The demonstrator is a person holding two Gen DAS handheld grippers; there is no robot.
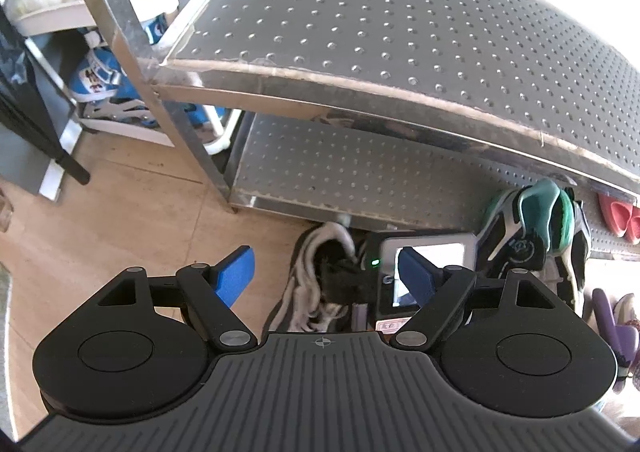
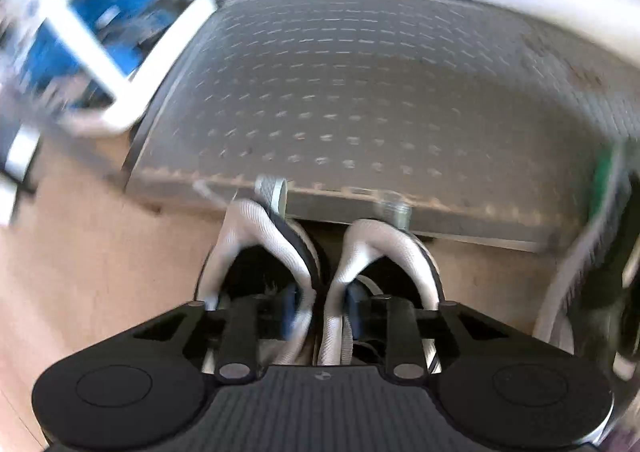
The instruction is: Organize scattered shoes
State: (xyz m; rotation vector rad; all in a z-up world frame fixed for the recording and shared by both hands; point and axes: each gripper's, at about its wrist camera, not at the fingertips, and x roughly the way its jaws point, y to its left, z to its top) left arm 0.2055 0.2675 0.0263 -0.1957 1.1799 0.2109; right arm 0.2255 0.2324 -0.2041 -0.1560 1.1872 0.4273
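shoes – white/black pair | side by side, upright on wood floor | heels near rack's bottom edge

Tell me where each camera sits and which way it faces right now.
Left wrist: on the left tongs, aimed steeply down at the floor before the rack; its own open blue pads show.
Right wrist: on the right tongs, aimed down at the shoes at the rack's foot; its pads pinch their inner collars. Blurred.
Shared: rack, shoes, floor.
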